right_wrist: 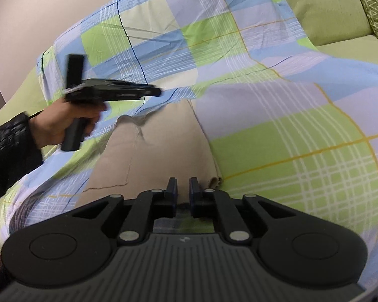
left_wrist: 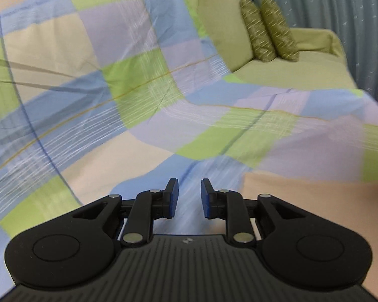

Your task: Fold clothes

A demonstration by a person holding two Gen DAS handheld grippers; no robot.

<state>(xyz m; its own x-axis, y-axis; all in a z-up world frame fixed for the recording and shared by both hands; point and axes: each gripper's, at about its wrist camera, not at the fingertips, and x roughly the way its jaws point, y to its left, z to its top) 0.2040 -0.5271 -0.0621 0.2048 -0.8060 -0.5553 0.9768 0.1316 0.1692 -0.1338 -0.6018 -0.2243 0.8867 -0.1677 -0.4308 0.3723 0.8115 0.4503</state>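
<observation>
Left gripper [left_wrist: 189, 197] released, empty above checked sheet [left_wrist: 138, 88] on green sofa [left_wrist: 302, 73]. Right gripper [right_wrist: 183, 193] slightly parted over beige cloth [right_wrist: 148, 151], gripping nothing.

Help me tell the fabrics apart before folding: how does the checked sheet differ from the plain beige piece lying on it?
The checked sheet is patterned in blue, green and lilac blocks; the beige piece is plain. The checked sheet spreads across the green sofa and up its back; the beige piece covers only a patch near the right tongs. Both lie loose and wrinkled.
</observation>
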